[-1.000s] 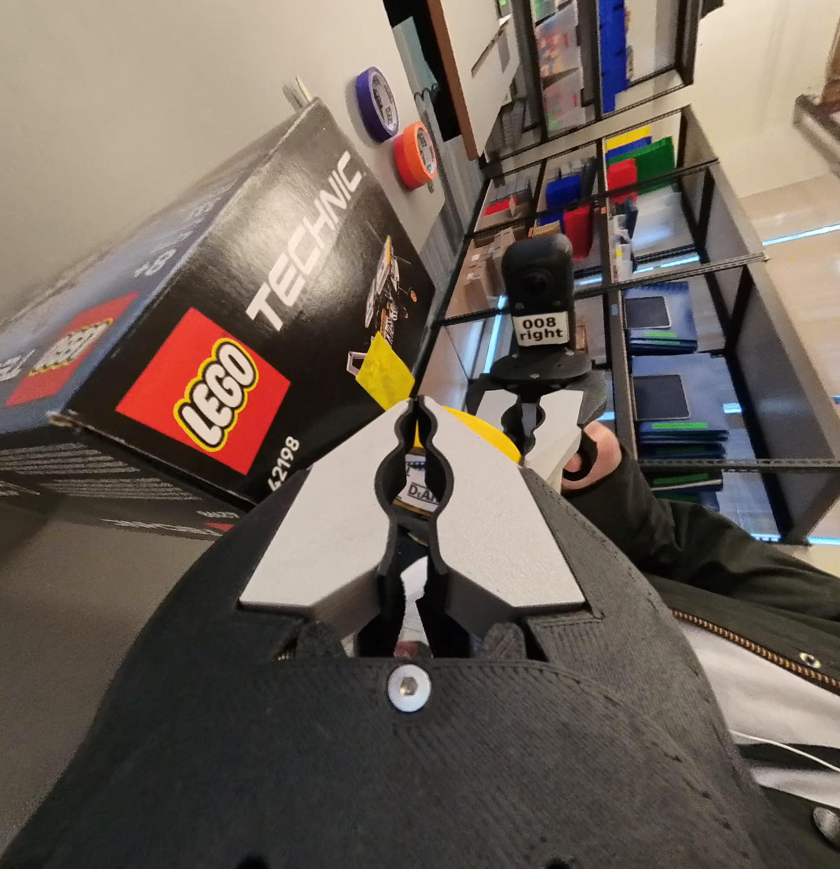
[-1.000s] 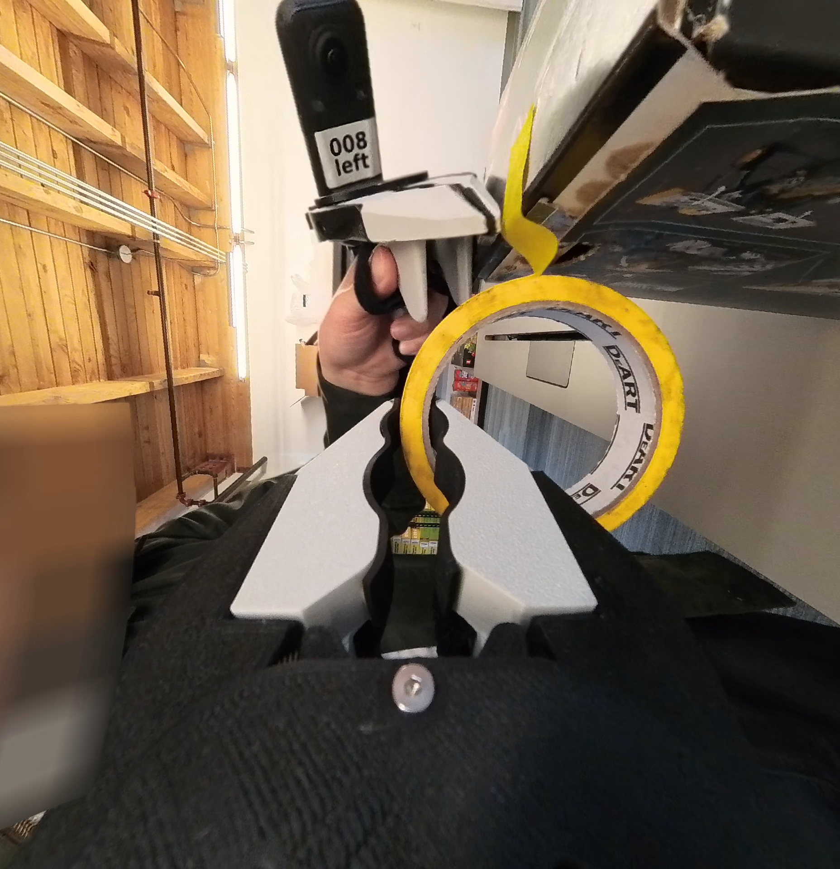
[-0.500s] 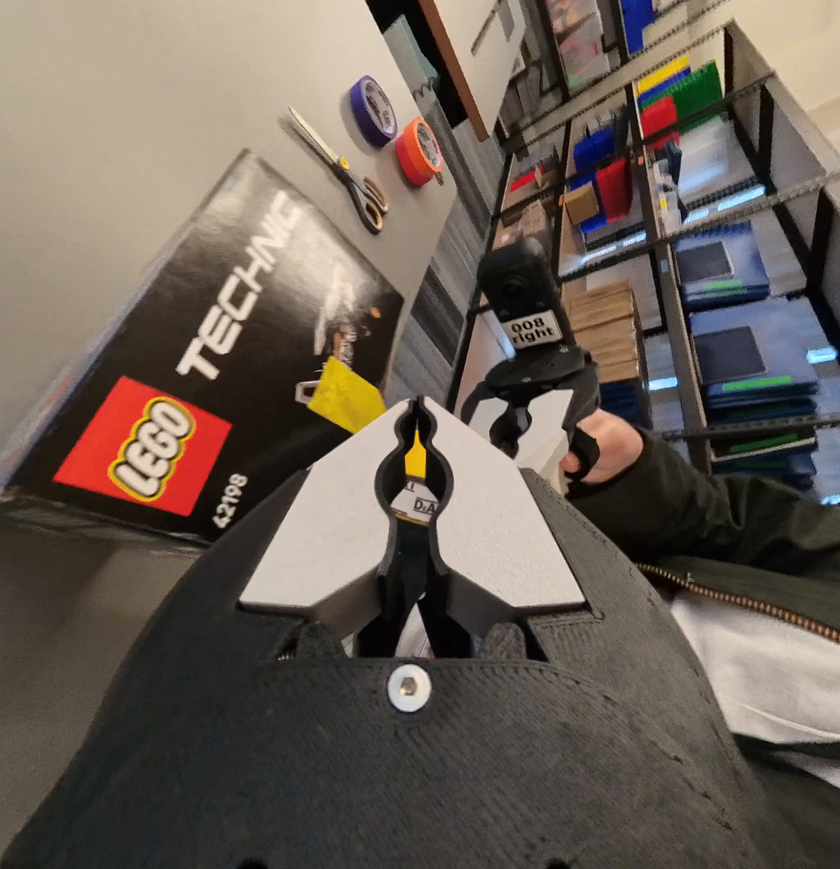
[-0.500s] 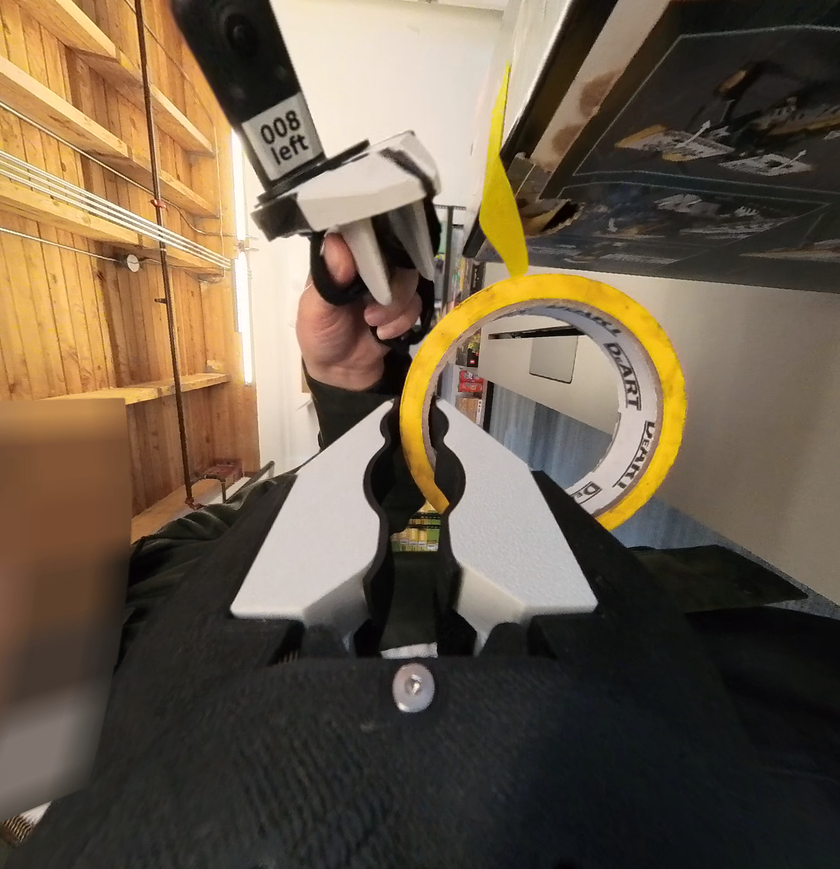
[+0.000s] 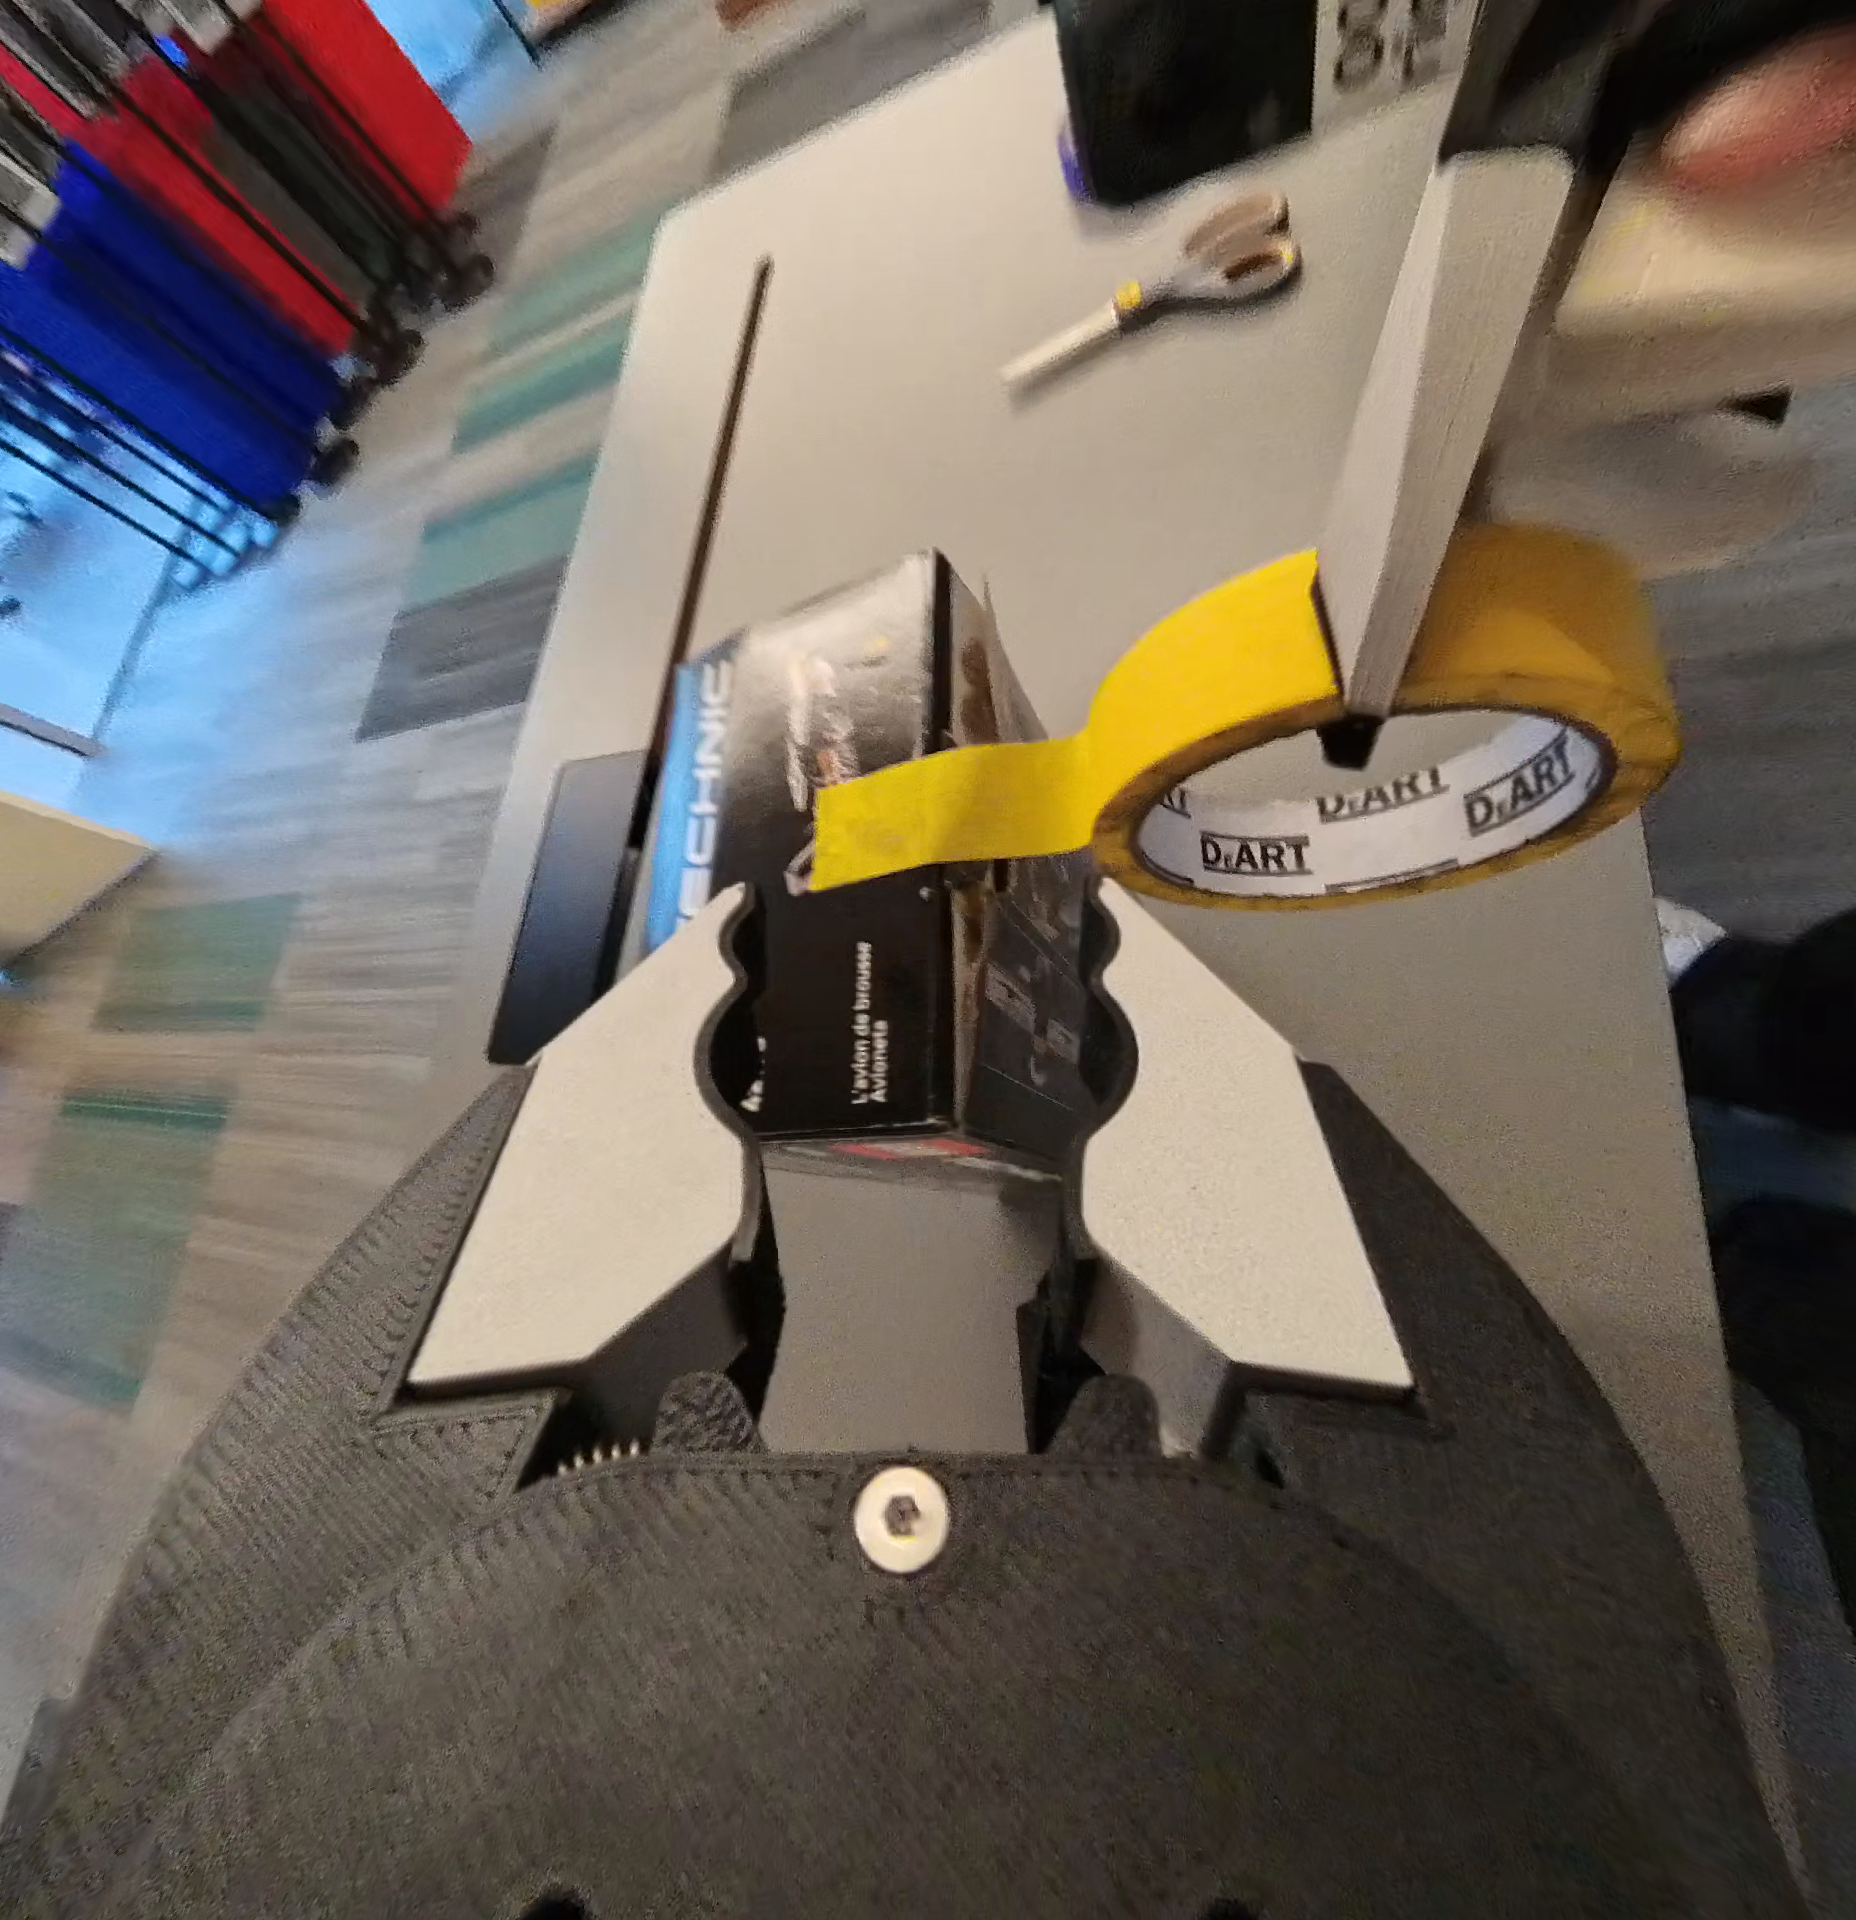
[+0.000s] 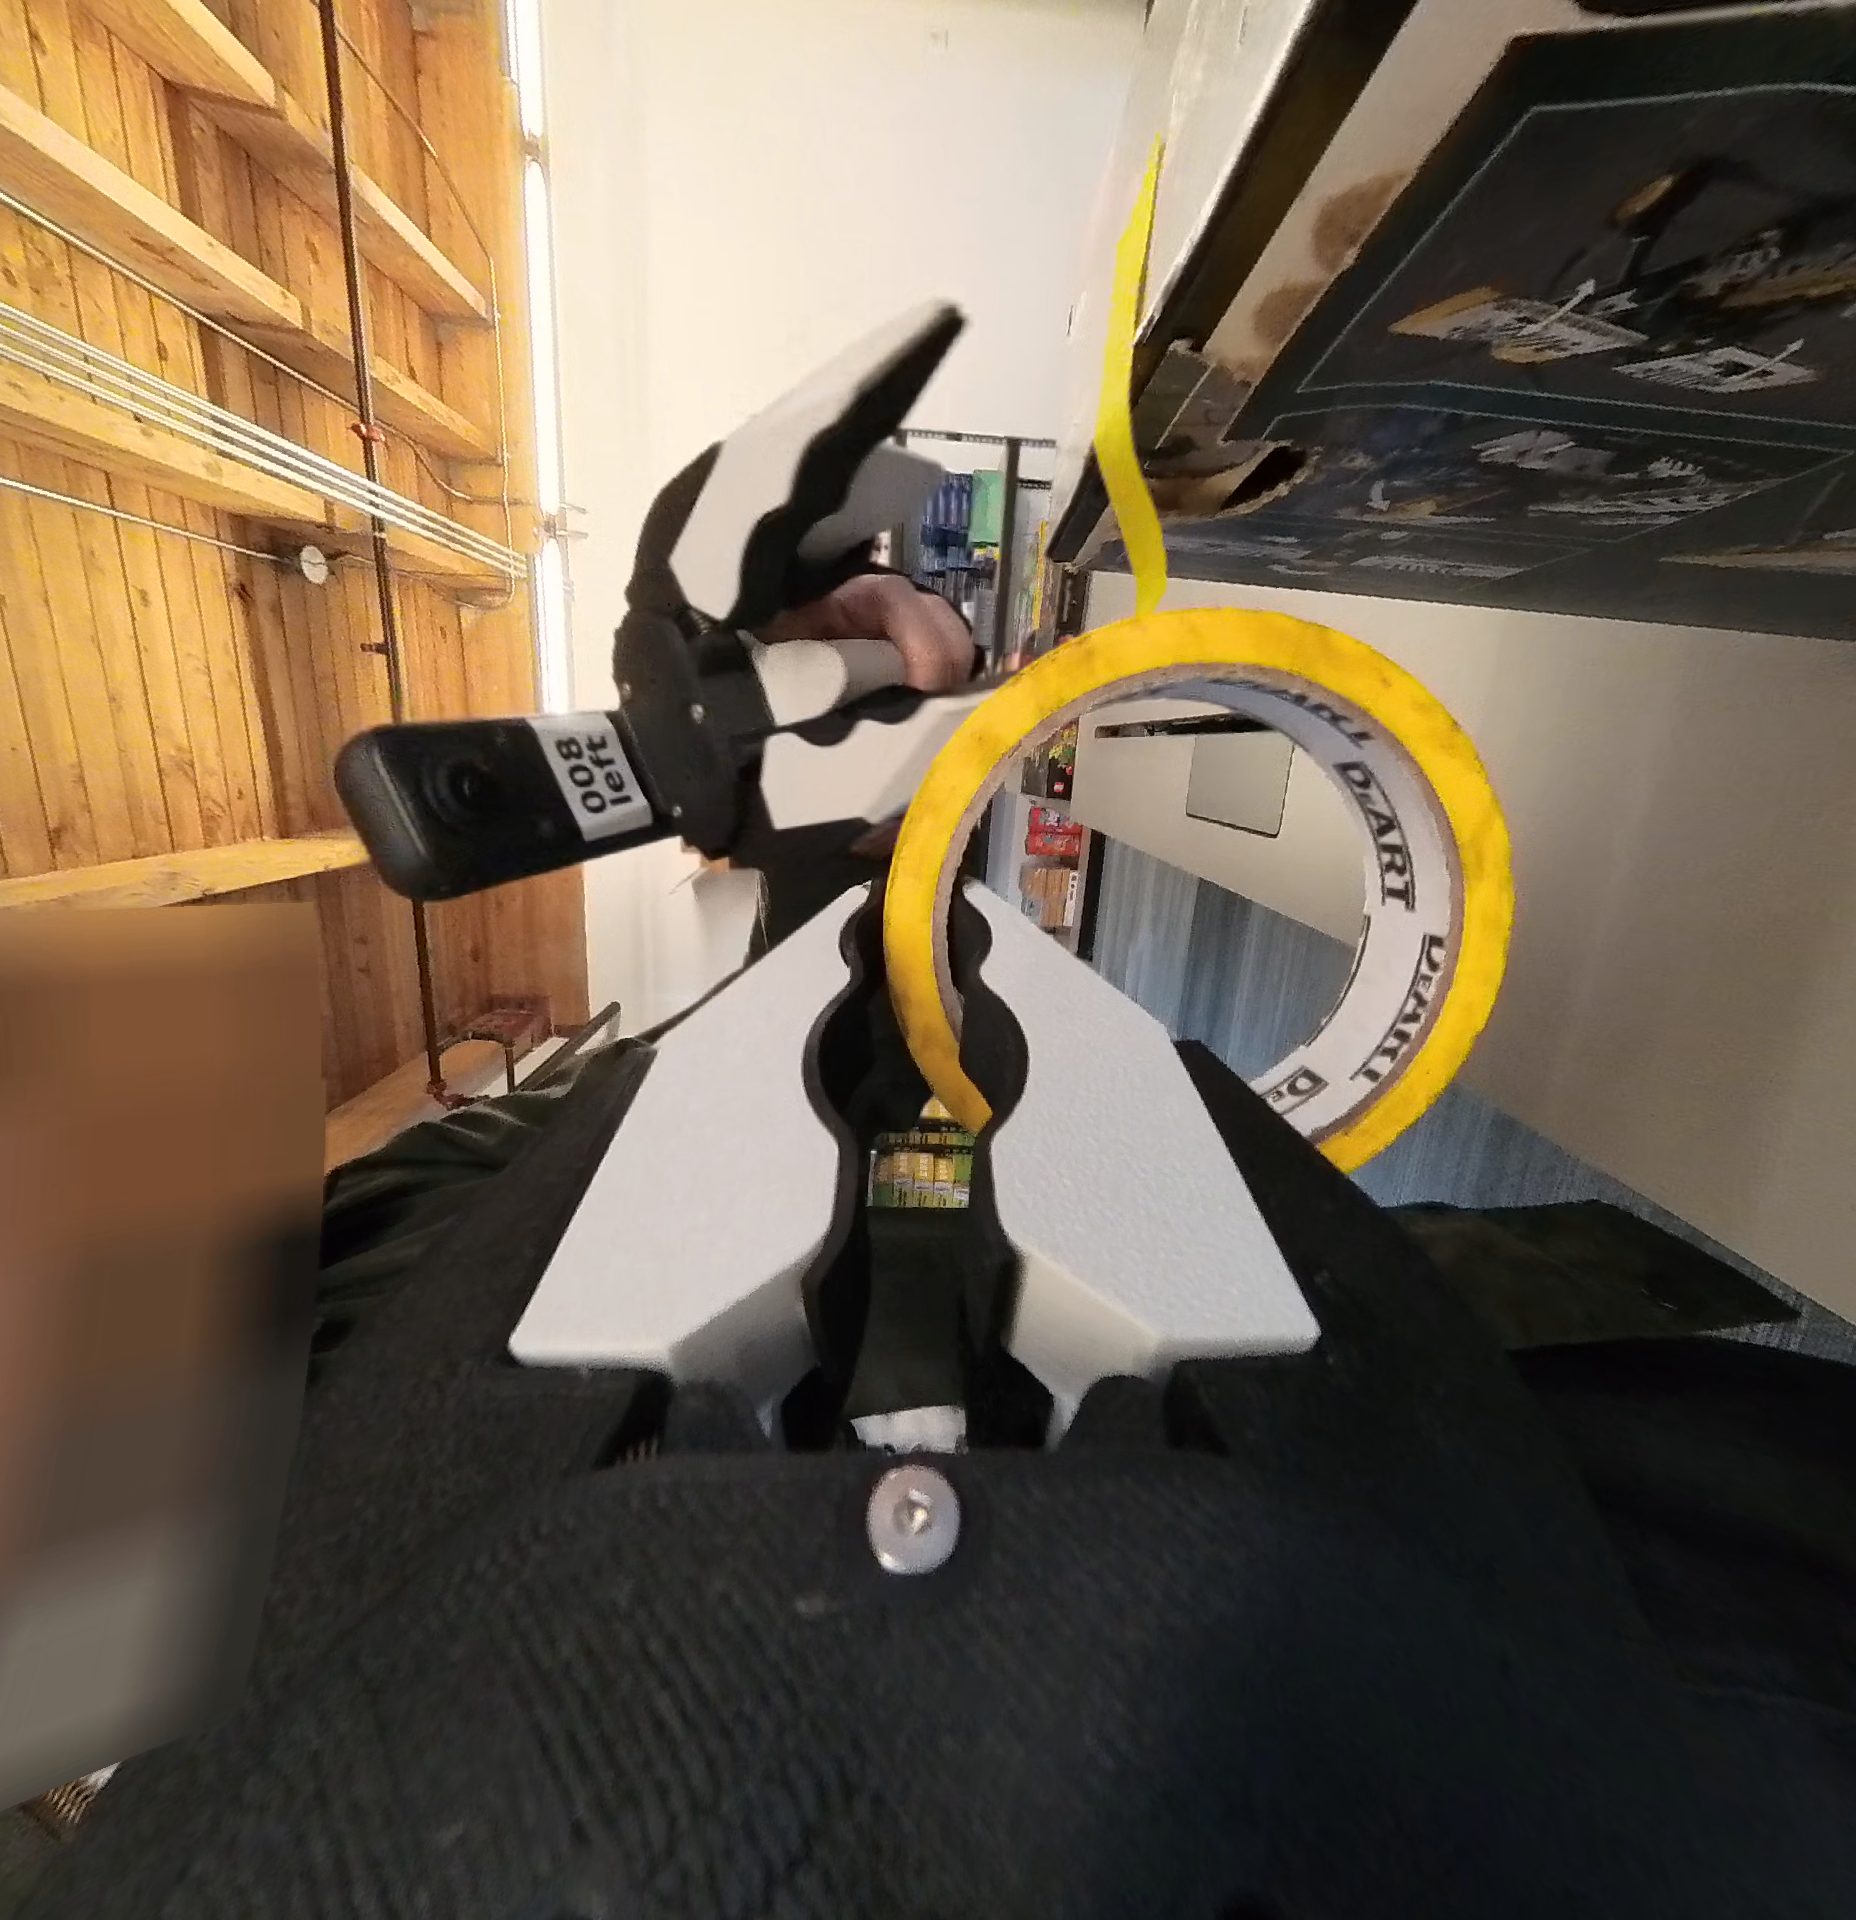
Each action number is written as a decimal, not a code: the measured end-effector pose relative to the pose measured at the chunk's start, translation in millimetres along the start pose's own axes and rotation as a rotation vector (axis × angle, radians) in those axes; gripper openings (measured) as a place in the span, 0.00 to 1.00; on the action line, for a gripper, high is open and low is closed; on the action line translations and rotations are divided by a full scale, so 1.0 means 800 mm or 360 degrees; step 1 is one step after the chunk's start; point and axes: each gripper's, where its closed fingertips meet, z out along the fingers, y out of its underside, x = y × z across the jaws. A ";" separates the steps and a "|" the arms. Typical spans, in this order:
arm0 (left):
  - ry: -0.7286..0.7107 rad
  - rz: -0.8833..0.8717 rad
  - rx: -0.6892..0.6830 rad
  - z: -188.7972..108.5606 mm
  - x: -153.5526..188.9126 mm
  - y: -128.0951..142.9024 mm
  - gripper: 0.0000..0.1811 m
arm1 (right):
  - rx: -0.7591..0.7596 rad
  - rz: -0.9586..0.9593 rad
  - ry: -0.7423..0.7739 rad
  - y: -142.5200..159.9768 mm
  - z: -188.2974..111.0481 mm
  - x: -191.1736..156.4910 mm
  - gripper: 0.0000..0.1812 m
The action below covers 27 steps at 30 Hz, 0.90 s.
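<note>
My right gripper (image 6: pixel 919 914) is shut on the rim of a yellow tape roll (image 6: pixel 1464 831) and holds it in the air beside a black printed cardboard box (image 6: pixel 1526 364). A yellow strip (image 6: pixel 1121 416) runs from the roll to the box. In the left wrist view, my left gripper (image 5: pixel 919 914) is open and empty, jaws wide apart, with the box (image 5: pixel 862 727) standing just beyond and between the fingertips. The strip (image 5: pixel 955 821) lies across the box's end, and the roll (image 5: pixel 1526 644) hangs at the right under the right gripper's finger (image 5: pixel 1423 416).
The box stands on a grey table (image 5: pixel 1267 1143). Scissors (image 5: pixel 1163 291) lie at its far end next to another black object (image 5: pixel 1184 94). A flat black piece (image 5: pixel 571 883) sits left of the box. Shelving with red and blue bins (image 5: pixel 176 260) stands left of the table.
My left gripper has opened from shut and swung round, now looking down the table at the box's end. My right gripper still holds the roll in about the same place.
</note>
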 end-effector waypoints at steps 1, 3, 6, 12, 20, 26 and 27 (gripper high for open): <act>0.0022 -0.0009 -0.0056 0.007 0.004 0.006 0.34 | -0.0004 -0.0001 0.0001 0.000 0.000 0.000 0.05; -0.0023 0.0019 -0.0128 0.015 -0.001 0.017 0.32 | -0.0005 -0.0005 0.0008 0.000 0.000 0.001 0.05; -0.0067 -0.0007 -0.0131 0.018 -0.006 0.023 0.21 | -0.0006 -0.0001 0.0007 0.002 -0.001 0.002 0.05; -0.0135 -0.0012 -0.0109 0.019 -0.009 0.025 0.18 | -0.0009 0.0006 0.0014 0.005 0.000 0.011 0.05; -0.0133 -0.0064 -0.0077 0.020 -0.007 0.026 0.16 | 0.0005 -0.0054 0.0047 0.003 0.001 0.041 0.05; -0.0121 -0.0039 -0.0103 0.020 -0.007 0.026 0.16 | 0.0014 -0.0072 0.0067 -0.004 0.005 0.062 0.05; -0.0117 -0.0041 -0.0105 0.020 -0.007 0.026 0.16 | 0.0014 -0.0063 0.0062 -0.005 0.006 0.065 0.05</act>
